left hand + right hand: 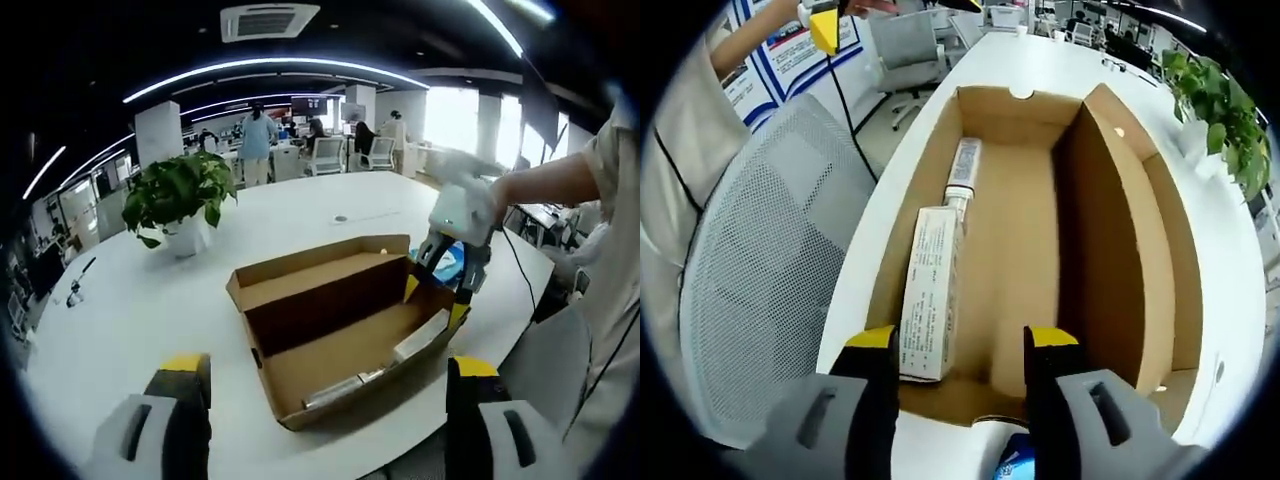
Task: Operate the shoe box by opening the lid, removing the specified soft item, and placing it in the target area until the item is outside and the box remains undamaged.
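The brown cardboard shoe box [300, 300] lies open on the white table, its lid [310, 265] folded back on the far side. A white carton [420, 338] and a silvery tube [340, 390] lie along its near wall. My left gripper [325, 385] is open, low and just short of the box. My right gripper [435, 298] is open over the box's right end, yellow tips at the rim. The right gripper view looks down into the box [1110, 240]: the carton [930, 295] and the tube [962, 165] lie ahead of my right gripper [962, 350], with nothing between its fingers.
A potted plant [180, 195] stands at the table's far left. Beside the table's near edge is a grey mesh chair [760, 260]. A blue item [1015, 458] lies just under the right gripper. A person's arm [560, 175] reaches in from the right. Office desks and people are far behind.
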Motion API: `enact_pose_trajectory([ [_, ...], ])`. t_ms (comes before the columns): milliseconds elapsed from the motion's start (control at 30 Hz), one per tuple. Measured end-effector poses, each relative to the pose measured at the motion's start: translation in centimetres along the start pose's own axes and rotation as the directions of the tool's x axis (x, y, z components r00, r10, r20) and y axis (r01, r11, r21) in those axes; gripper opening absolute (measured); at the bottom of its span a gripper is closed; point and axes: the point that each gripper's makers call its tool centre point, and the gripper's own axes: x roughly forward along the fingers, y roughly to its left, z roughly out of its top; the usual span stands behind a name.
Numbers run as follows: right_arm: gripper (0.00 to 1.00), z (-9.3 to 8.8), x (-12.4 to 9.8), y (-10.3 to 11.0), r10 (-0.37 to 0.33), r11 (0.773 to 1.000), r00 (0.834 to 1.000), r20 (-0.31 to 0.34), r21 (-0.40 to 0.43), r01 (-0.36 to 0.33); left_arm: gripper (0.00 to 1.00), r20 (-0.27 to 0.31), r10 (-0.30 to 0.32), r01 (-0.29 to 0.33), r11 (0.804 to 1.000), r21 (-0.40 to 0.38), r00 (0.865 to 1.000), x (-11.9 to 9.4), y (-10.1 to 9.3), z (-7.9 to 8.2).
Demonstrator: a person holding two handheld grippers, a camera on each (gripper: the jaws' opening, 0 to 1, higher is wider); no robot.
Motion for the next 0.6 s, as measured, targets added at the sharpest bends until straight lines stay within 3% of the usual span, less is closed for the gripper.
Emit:
enact_pose_trajectory([
  [233, 0.26, 0.17, 0.04, 0.75, 0.028, 1.0, 1.0, 0.012, 0.009, -0.028, 1.0, -0.017, -0.003, 0.003, 1.0, 0.009, 1.0, 0.11, -0.25, -0.31],
  [433, 0.17, 0.05, 0.18, 0.81, 0.012, 1.0, 1.0, 0.009, 0.017, -0.012, 1.0, -0.022, -0.001, 0.001, 1.0, 0.013, 1.0, 0.07, -0.49, -0.49],
  [600, 0.17, -0.18, 0.48, 0.74, -0.006, 1.0, 1.0, 0.0, 0.019, 0.006, 1.0, -0.029, 0.003, -0.002, 1.0, 0.018, 1.0, -0.05, -0.72, -0.82],
])
